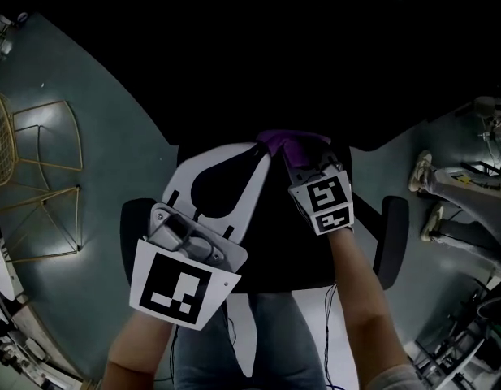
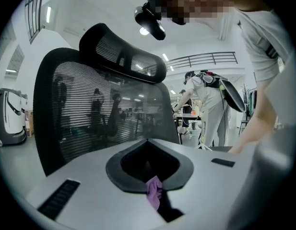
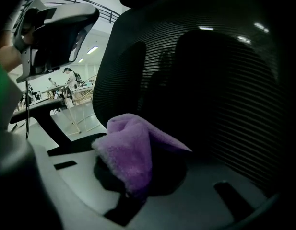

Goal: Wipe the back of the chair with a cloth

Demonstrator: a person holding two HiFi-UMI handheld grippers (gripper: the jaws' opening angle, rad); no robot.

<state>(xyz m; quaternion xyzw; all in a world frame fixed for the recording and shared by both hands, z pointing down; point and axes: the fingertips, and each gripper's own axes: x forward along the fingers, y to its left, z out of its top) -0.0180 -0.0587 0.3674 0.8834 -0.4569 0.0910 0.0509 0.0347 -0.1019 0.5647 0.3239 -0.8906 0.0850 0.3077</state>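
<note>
A black mesh office chair stands right in front of me; its back (image 2: 100,114) and headrest (image 2: 124,51) fill the left gripper view, and the mesh back (image 3: 224,90) looms close in the right gripper view. My right gripper (image 1: 303,157) is shut on a fluffy purple cloth (image 3: 131,152), which bunches up out of its jaws at the chair back's top edge (image 1: 292,140). My left gripper (image 1: 262,151) has its jaws together, tips by the cloth. A thin purple scrap (image 2: 155,193) shows in the slit between its jaws.
The chair's armrests (image 1: 135,226) (image 1: 394,234) flank its seat (image 1: 282,250). A gold wire chair (image 1: 39,169) stands on the floor at left. A person's shoes (image 1: 429,193) are at right. Another person (image 2: 205,104) stands beyond the chair.
</note>
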